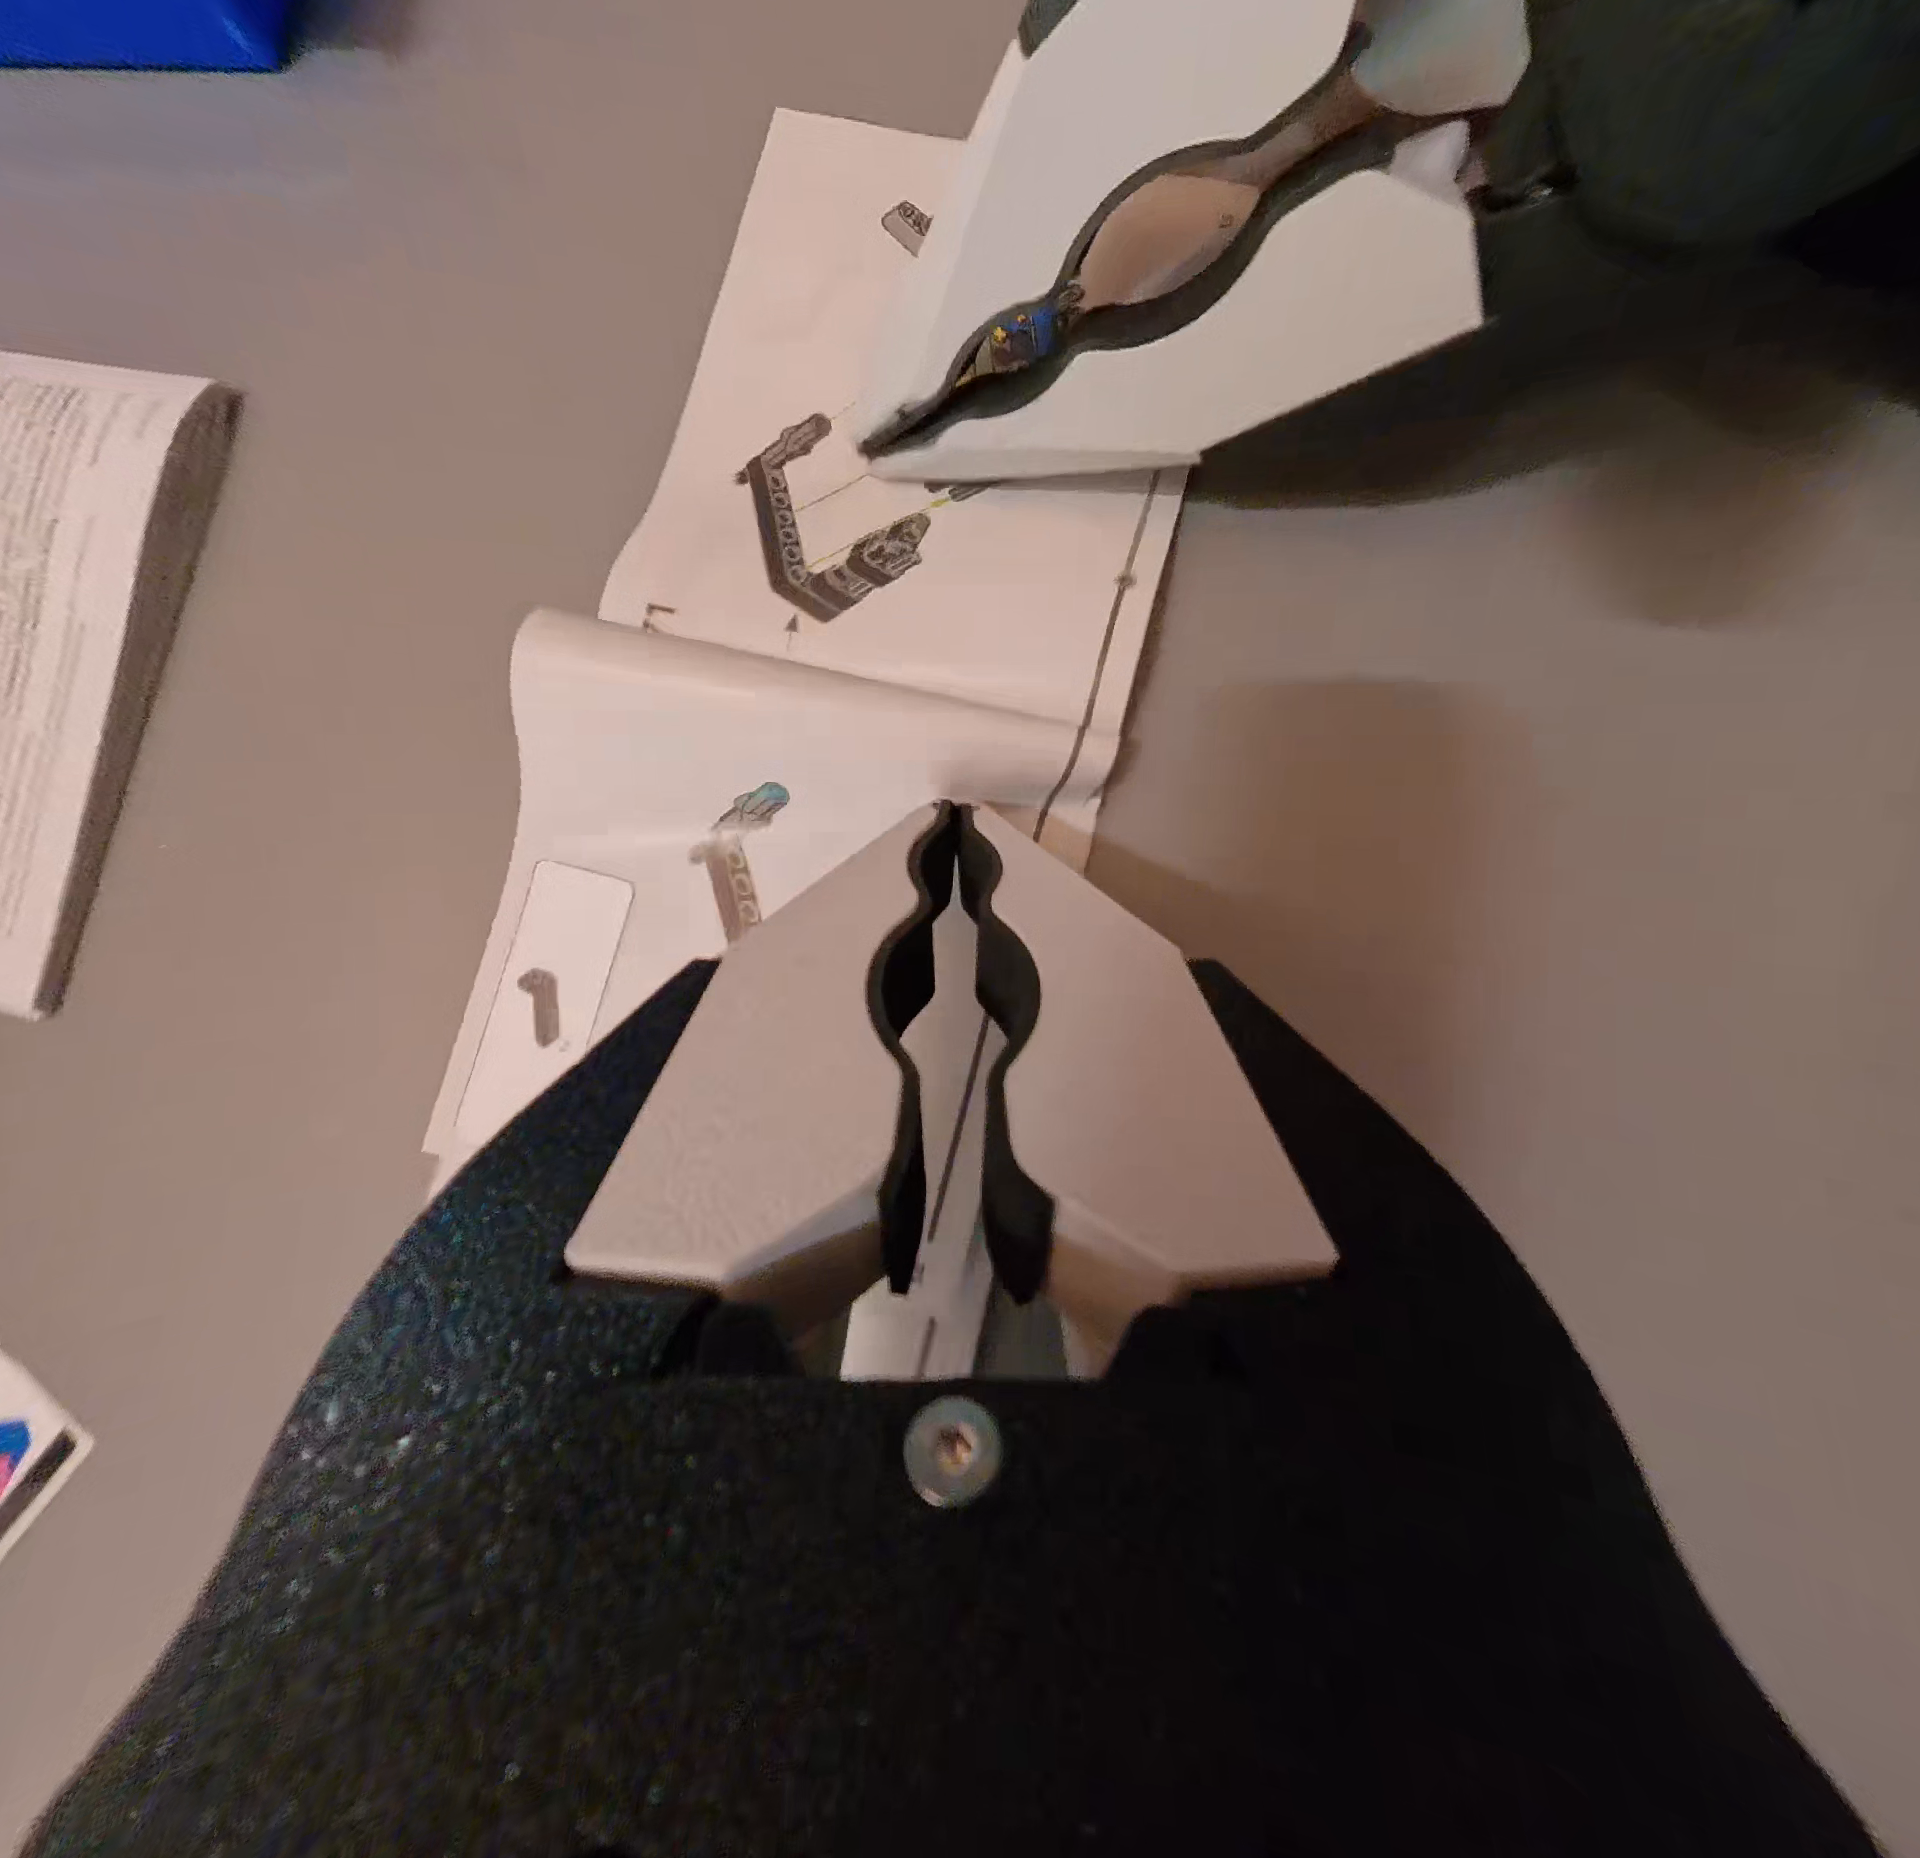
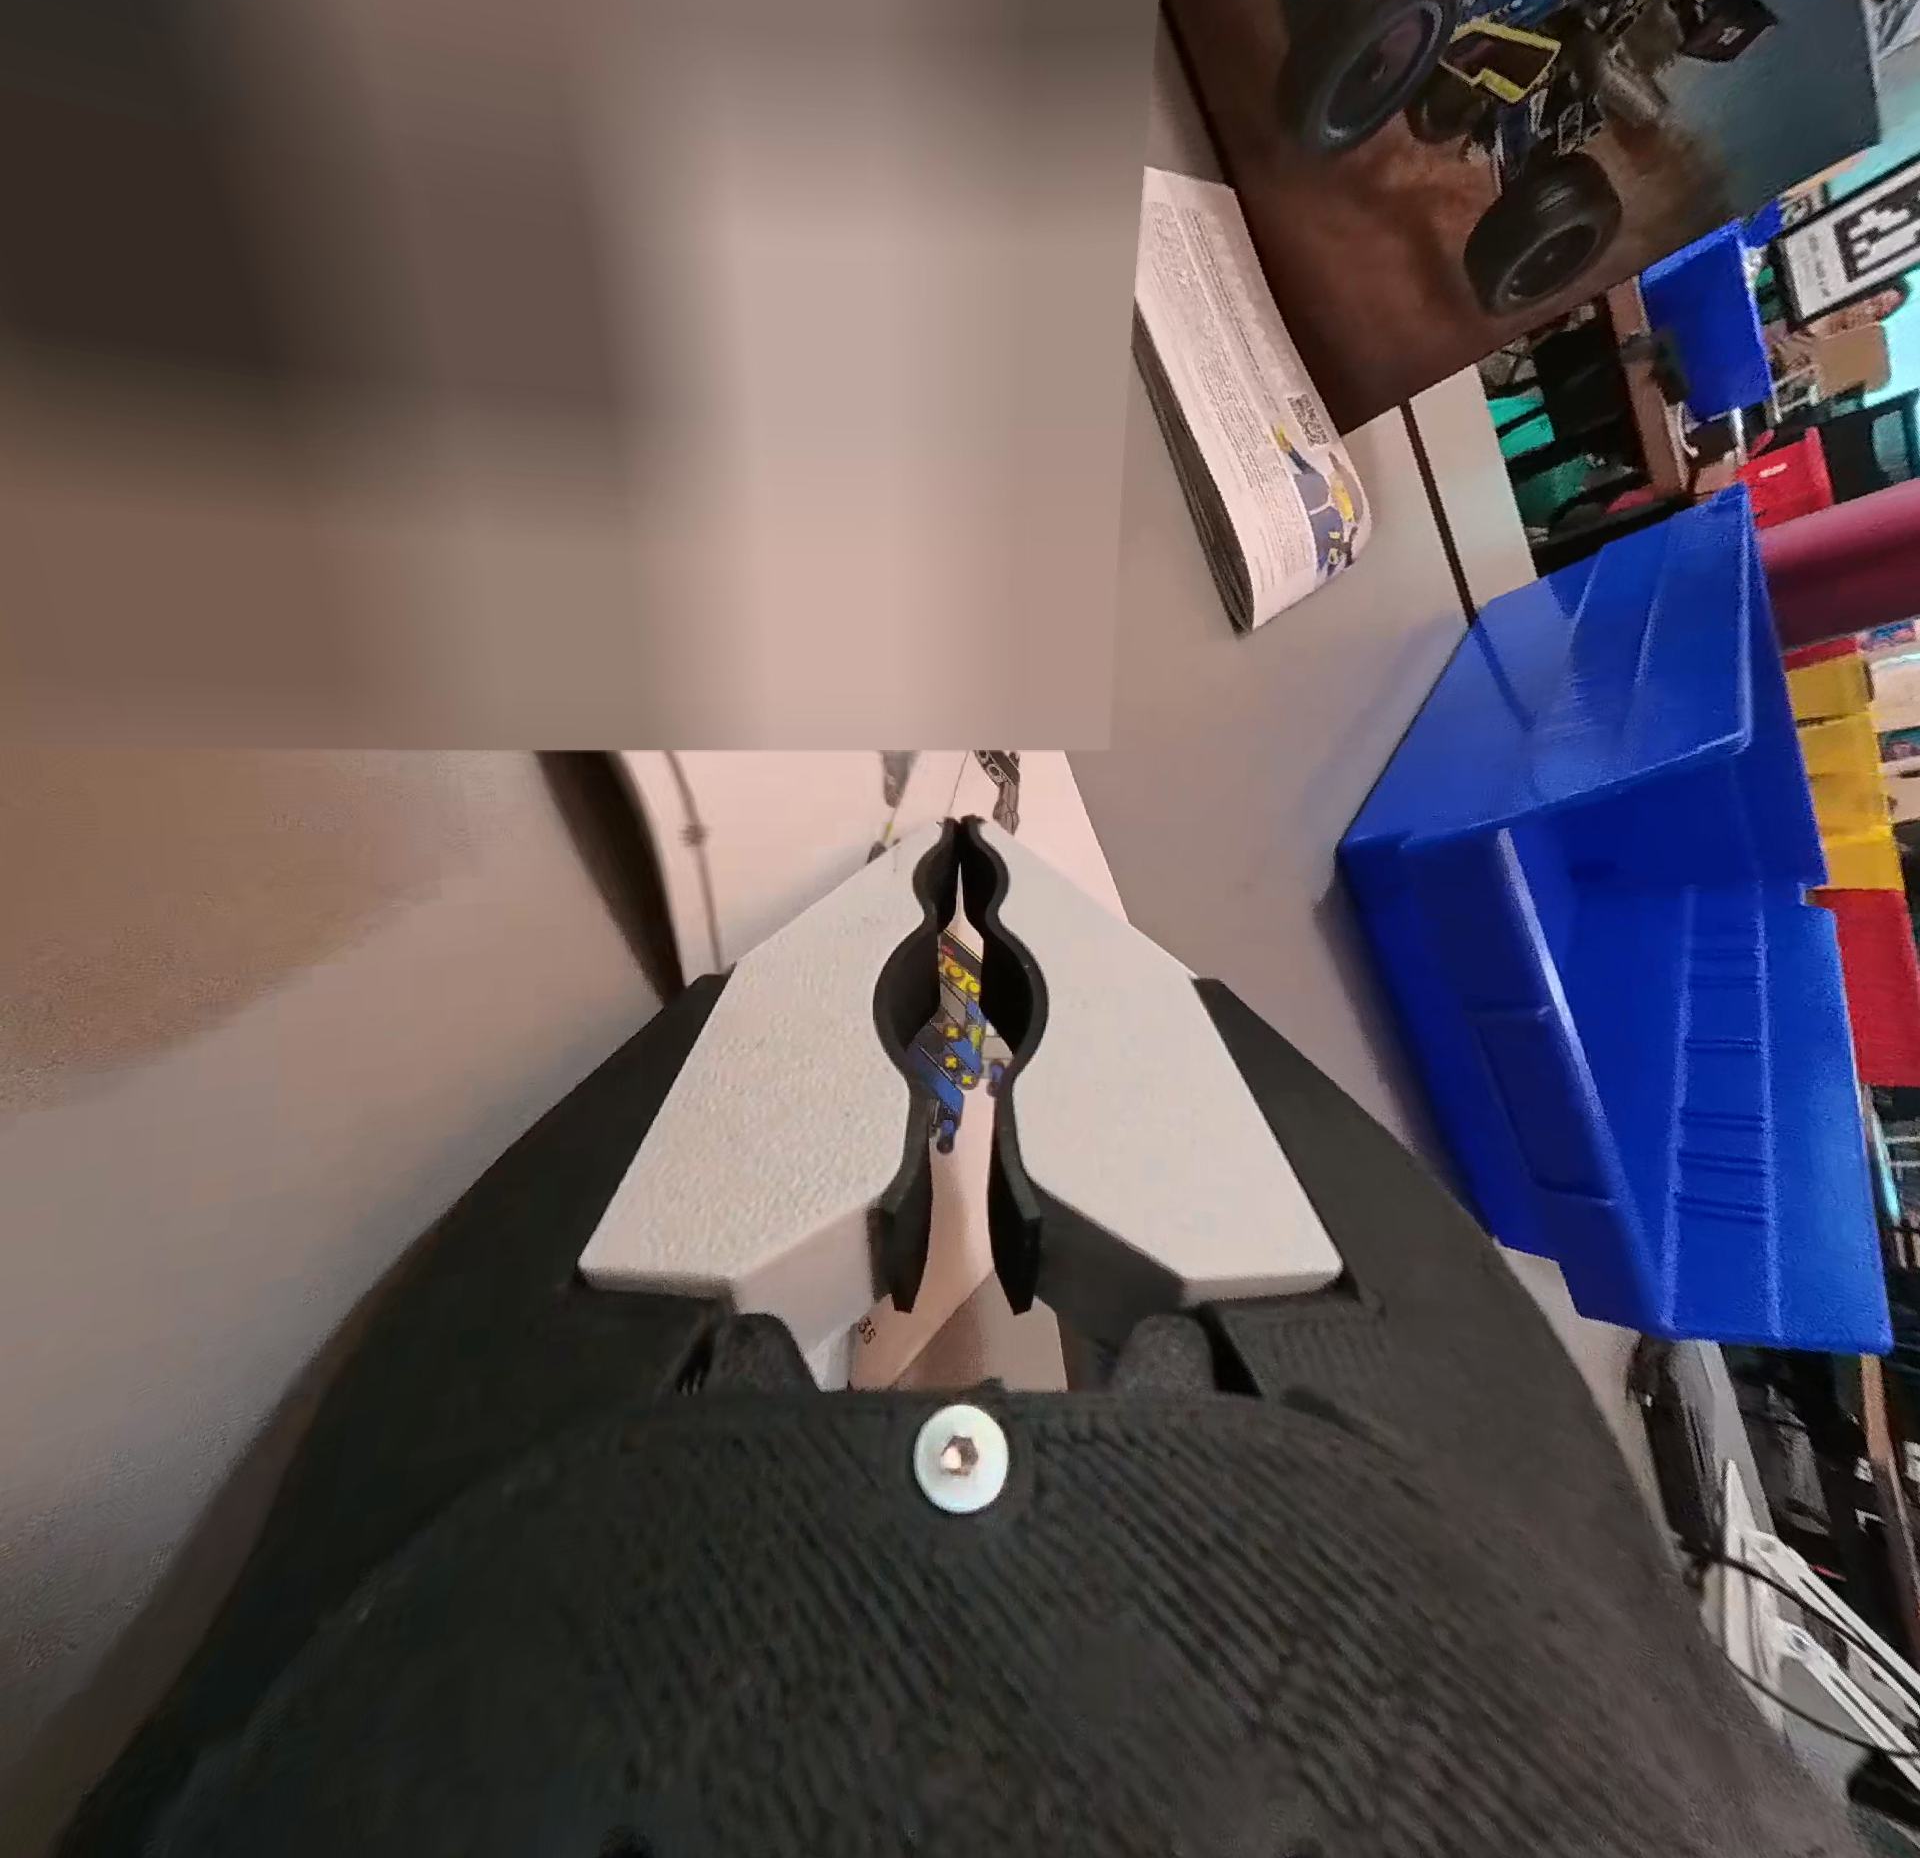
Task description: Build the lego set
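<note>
on the grey table (image 1: pixel 312 582), both claws clenched over an open instruction booklet (image 1: pixel 831 728), left claw (image 1: pixel 954 809), right claw (image 2: pixel 962 821)

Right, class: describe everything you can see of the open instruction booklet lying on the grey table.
The instruction booklet is thin white paper, stapled, lying open on the grey table. Its pages carry drawings of grey building parts and a dark line near one edge. The near page bulges upward in a curl. The left gripper, jaws closed, meets the curled page at its tips; the right gripper, also closed, presses on the far page.
</note>
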Demonstrator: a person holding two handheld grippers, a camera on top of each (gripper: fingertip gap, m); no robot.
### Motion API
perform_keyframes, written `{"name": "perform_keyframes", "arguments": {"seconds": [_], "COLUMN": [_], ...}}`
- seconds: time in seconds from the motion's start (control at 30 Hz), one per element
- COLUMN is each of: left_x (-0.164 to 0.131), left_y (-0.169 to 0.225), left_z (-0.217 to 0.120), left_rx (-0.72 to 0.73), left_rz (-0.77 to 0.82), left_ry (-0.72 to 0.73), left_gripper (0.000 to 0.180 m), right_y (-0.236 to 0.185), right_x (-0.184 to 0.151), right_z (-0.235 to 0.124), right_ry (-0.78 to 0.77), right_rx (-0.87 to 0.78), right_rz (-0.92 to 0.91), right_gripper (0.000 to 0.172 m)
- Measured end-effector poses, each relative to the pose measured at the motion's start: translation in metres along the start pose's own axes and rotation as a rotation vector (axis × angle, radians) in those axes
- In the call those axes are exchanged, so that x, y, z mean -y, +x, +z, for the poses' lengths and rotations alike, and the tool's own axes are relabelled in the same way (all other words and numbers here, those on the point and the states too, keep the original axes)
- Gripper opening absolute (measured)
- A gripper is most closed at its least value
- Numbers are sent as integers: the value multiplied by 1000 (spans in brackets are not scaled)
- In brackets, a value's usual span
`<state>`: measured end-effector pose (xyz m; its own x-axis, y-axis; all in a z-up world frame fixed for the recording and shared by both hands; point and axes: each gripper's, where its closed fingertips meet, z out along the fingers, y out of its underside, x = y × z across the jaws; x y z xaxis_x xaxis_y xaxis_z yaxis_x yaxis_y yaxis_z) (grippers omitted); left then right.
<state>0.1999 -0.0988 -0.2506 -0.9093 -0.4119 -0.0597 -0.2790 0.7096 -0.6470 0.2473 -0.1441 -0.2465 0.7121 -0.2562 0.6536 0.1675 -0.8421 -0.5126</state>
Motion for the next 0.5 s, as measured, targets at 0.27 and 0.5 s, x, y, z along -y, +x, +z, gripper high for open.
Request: {"name": "perform_keyframes", "arguments": {"seconds": [0.27,0.5], "left_x": [39,53], "left_y": [-2,9], "left_z": [16,23], "left_rx": [-26,-8], "left_rz": [10,111], "left_ry": [63,103], "left_gripper": [0,0], "right_y": [-7,-8], "right_x": [2,10], "right_z": [-8,-45], "right_ry": [32,153], "right_rx": [87,262], "right_rz": [43,296], "right_gripper": [0,21]}}
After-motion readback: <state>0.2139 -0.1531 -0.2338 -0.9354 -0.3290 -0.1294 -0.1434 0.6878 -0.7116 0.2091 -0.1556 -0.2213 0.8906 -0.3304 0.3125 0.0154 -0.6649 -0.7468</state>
